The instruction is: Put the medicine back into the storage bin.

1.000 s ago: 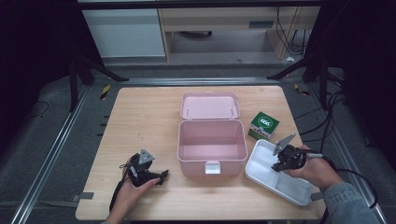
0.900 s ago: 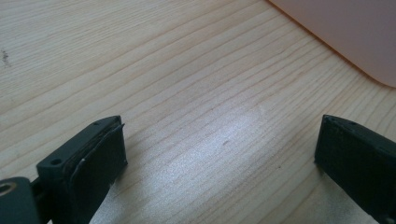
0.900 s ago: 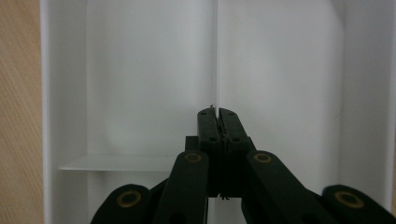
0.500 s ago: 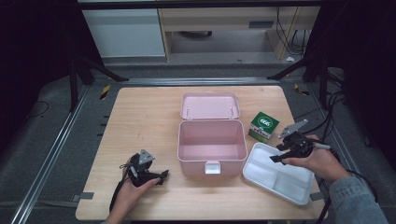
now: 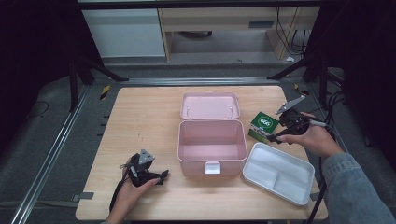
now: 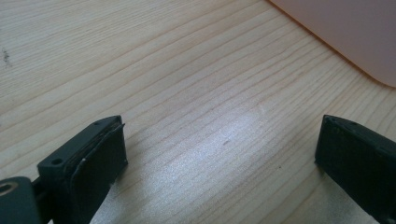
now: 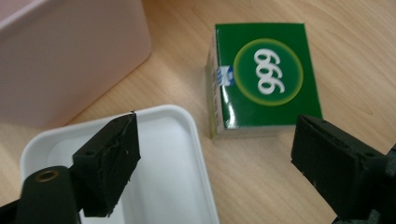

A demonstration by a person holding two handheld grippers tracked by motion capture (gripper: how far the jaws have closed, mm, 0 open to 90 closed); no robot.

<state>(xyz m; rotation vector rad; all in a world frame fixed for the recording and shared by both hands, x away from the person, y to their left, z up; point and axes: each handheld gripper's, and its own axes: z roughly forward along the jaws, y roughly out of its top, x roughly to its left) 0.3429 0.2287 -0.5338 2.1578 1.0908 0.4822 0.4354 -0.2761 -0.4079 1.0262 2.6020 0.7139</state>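
Green box (image 7: 266, 77) lies flat on the table (image 5: 140, 121), "999" logo up, right of the pink case (image 5: 212, 144) and just past the far corner of the white tray (image 5: 279, 170). In the right gripper view it looks a hair apart from the tray rim, though they may touch; hard to call

Right gripper (image 7: 217, 154) hangs over the box's near edge, jaws wide, nothing between them. One jaw is over the tray corner, the other over bare wood beside the box. No contact with the box that I can see. High view puts this gripper (image 5: 280, 135) right at the box (image 5: 265, 125), hand behind it

Case is open and its inside looks empty, lid (image 5: 210, 105) lying flat behind it. Tray has moulded compartments, nothing in them

Left gripper (image 5: 161, 176) is low at the front left of the table, near the case's front corner. Left gripper view: jaws spread wide over bare wood, pink case corner (image 6: 345, 32) at upper right
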